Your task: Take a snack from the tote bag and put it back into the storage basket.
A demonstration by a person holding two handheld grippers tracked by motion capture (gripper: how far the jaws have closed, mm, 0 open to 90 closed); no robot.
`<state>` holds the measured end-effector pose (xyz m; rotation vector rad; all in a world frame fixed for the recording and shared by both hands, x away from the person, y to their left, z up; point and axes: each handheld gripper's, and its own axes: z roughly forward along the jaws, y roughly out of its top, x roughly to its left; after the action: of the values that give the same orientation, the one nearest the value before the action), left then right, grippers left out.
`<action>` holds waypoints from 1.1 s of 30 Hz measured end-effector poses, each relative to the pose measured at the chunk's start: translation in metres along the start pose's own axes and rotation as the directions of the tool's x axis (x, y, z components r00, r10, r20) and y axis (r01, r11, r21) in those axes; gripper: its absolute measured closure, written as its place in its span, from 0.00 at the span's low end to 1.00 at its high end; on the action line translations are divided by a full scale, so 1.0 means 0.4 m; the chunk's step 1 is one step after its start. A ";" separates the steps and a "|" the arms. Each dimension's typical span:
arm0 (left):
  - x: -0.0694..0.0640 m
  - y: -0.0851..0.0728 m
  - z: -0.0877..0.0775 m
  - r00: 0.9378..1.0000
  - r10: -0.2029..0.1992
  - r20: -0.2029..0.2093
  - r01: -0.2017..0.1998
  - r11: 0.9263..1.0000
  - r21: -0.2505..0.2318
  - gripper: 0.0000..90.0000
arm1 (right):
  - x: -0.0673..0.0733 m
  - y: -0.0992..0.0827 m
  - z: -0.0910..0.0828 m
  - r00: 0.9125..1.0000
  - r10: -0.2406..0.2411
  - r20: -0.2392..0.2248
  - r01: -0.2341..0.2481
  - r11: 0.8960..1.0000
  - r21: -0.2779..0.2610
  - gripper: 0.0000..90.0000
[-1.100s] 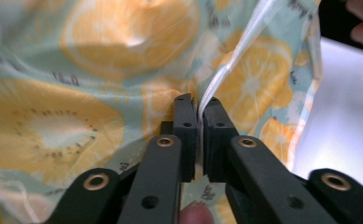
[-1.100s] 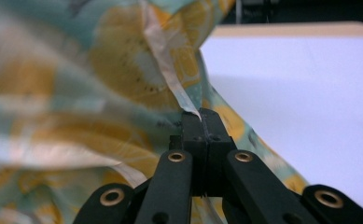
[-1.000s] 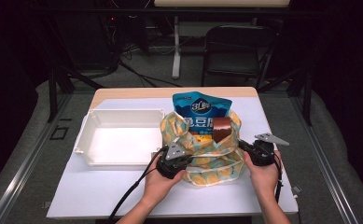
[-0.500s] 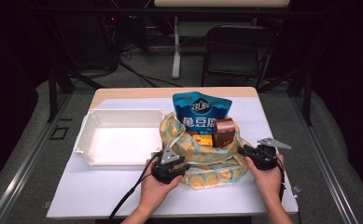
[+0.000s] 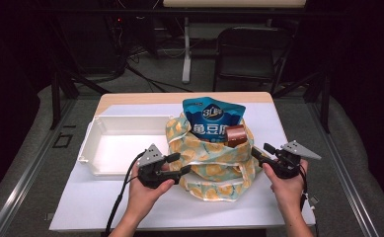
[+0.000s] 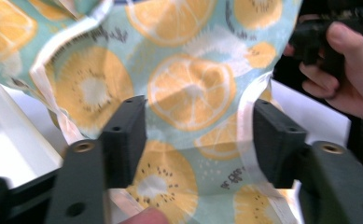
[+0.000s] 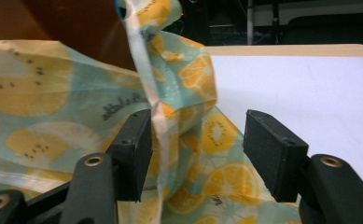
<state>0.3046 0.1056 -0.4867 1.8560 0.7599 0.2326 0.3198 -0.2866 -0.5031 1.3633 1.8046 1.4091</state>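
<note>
I see the white bench carrying a soft, crumpled fruit-print cloth bag near its front edge. My left gripper and right gripper have just opened, fingers flanking loose fabric, gripping nothing.

The right gripper points level at a fruit-print bag, its two black jaws standing apart after just having been opening. A pale folded edge of the bag hangs down between the jaws, close against the left jaw; the right jaw stands clear of the cloth. The bag, pale green with orange slices and kiwi rounds, spreads across the left and lower middle, and a strip of it rises to the top edge. A brown surface shows behind the cloth at upper left. To the right lies the white table top, with a tan edge at its far side and dark room beyond.
</note>
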 end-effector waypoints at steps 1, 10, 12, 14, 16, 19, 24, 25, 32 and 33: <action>-0.002 -0.007 0.003 1.000 0.009 -0.017 -0.009 1.000 0.017 0.38 | 0.006 0.000 0.002 1.000 -0.003 -0.009 0.003 1.000 -0.006 0.45; -0.014 -0.059 0.023 1.000 -0.012 -0.023 0.012 1.000 0.008 0.25 | 0.077 0.002 -0.032 0.999 -0.033 -0.044 0.032 0.999 -0.018 0.29; -0.013 -0.050 0.008 1.000 -0.008 -0.025 0.007 1.000 -0.018 0.23 | 0.078 0.005 -0.032 0.999 -0.027 -0.031 0.027 0.999 -0.020 0.25; -0.005 -0.036 -0.007 0.998 -0.018 -0.057 0.015 0.999 -0.038 0.24 | 0.073 0.008 -0.030 1.000 -0.015 -0.014 0.014 0.999 -0.029 0.22; 0.013 -0.019 -0.023 0.996 -0.035 -0.086 0.032 0.999 -0.036 0.25 | 0.065 0.012 -0.030 1.000 -0.018 -0.015 0.018 0.999 -0.040 0.22; 0.038 0.010 -0.040 0.991 -0.059 -0.120 0.051 0.996 -0.067 0.27 | 0.052 0.019 -0.029 1.000 -0.020 0.012 0.020 0.998 -0.053 0.24; 0.076 0.064 -0.035 0.978 -0.114 -0.176 0.097 0.990 -0.102 0.31 | 0.025 0.039 -0.023 0.999 0.001 0.051 0.004 0.996 -0.091 0.31; 0.081 0.071 -0.030 0.976 -0.122 -0.181 0.105 0.989 -0.105 0.31 | 0.024 0.042 -0.018 0.999 -0.003 0.054 0.007 0.996 -0.089 0.33; 0.131 0.104 0.031 0.973 -0.188 -0.137 0.179 0.981 -0.075 0.32 | 0.013 0.049 0.034 1.000 0.024 -0.011 -0.025 0.998 -0.052 0.36; 0.138 0.102 0.046 0.973 -0.193 -0.130 0.188 0.981 -0.047 0.32 | 0.011 0.045 0.040 0.999 0.035 -0.021 -0.036 0.998 -0.047 0.37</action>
<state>0.3728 0.1152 -0.4684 1.7342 1.0151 0.2470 0.3387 -0.2761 -0.4914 1.3679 1.7564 1.4797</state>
